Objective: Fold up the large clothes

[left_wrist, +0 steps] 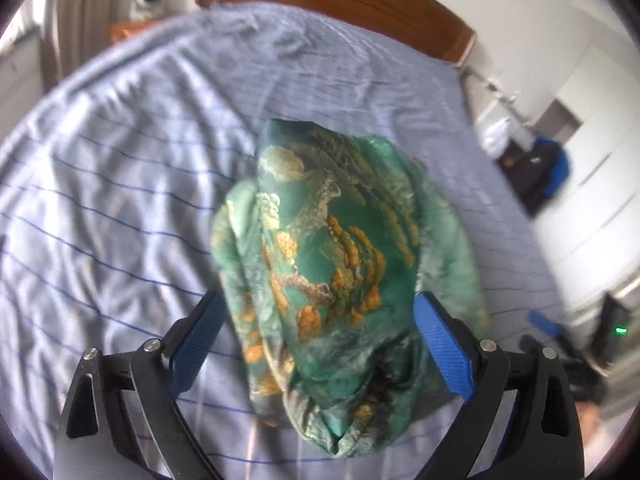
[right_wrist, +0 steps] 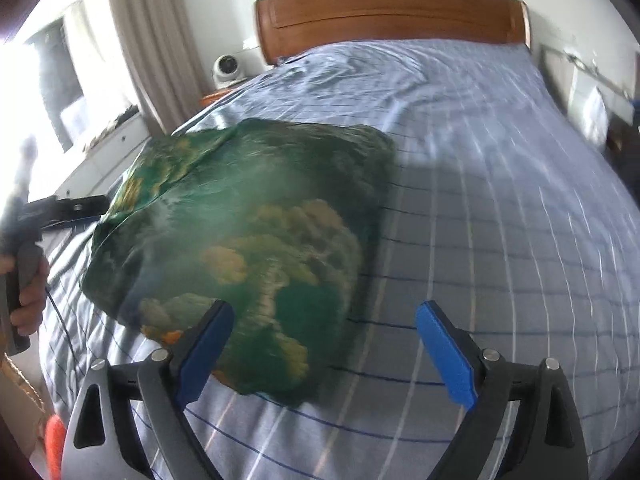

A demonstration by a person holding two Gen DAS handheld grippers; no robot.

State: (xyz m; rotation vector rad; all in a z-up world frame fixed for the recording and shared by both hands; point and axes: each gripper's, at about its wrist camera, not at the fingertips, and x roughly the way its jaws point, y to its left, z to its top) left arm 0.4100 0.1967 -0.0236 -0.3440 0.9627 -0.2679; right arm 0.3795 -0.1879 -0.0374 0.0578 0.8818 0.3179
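A green garment [left_wrist: 320, 248] with orange and yellow print lies bunched on the striped blue bed sheet [left_wrist: 120, 200]. In the left wrist view it fills the space between the fingers of my left gripper [left_wrist: 319, 298], which stand wide apart and open; the left pad is clear of the cloth. In the right wrist view the garment [right_wrist: 248, 232] is a puffed, blurred bundle at centre left. My right gripper [right_wrist: 325, 307] is open at its near edge, with the pads pressing nothing. The left gripper [right_wrist: 86, 204], held by a hand, reaches the bundle's left side.
A wooden headboard [right_wrist: 392, 16] closes the far end of the bed. A curtain [right_wrist: 148, 40] and a white device [right_wrist: 228, 68] on a nightstand stand at the back left. A dark bag [left_wrist: 540, 176] sits on the floor to the right. Bare sheet [right_wrist: 500, 240] spreads right of the garment.
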